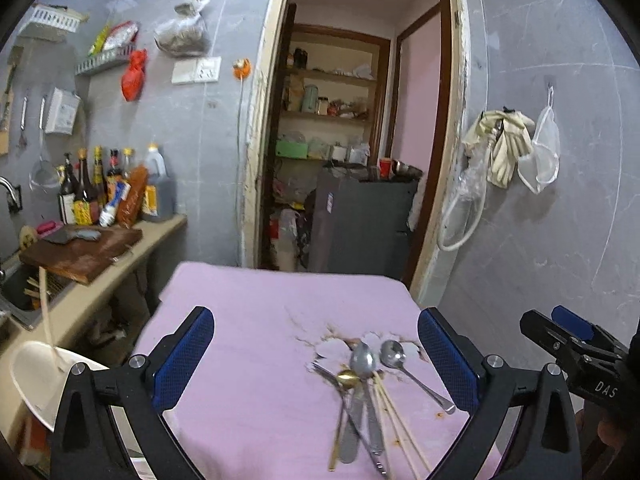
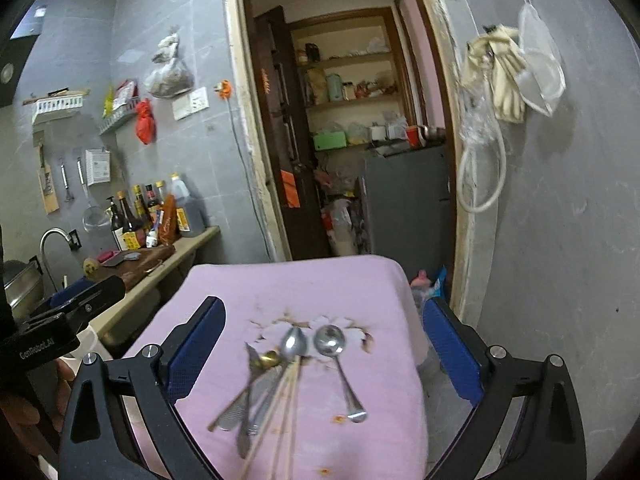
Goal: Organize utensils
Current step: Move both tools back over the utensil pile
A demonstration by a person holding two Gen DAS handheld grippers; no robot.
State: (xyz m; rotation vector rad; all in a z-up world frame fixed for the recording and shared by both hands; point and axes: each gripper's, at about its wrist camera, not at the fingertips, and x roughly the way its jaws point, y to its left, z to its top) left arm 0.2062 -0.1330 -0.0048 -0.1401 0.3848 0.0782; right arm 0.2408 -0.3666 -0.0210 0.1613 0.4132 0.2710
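We hold the left gripper (image 1: 316,360) above the near part of the table with the pink cloth (image 1: 256,304), and its jaws stand wide apart with nothing between the blue pads (image 1: 184,360). The right gripper (image 2: 322,352) is in the same way wide open and empty, just beside the left one.

On the pink cloth, close to its printed flower pattern (image 2: 280,326), lies the pile of utensils (image 1: 360,396). A large silver spoon (image 2: 294,344) rests with its bowl on the pattern, and a small gold spoon (image 1: 347,377) and a fork (image 1: 324,372) lie touching it on the left side. Some wooden chopsticks (image 2: 286,400) cross under the pile and run toward the near edge of the cloth. One more silver spoon (image 2: 340,364) lies a little apart from the pile, on its right side, with the handle pointing to us.

Left of the cloth we see a counter (image 1: 132,256) with a cutting board (image 1: 84,252) and some bottles (image 1: 104,188). Behind the cloth there is an open doorway (image 1: 348,140).
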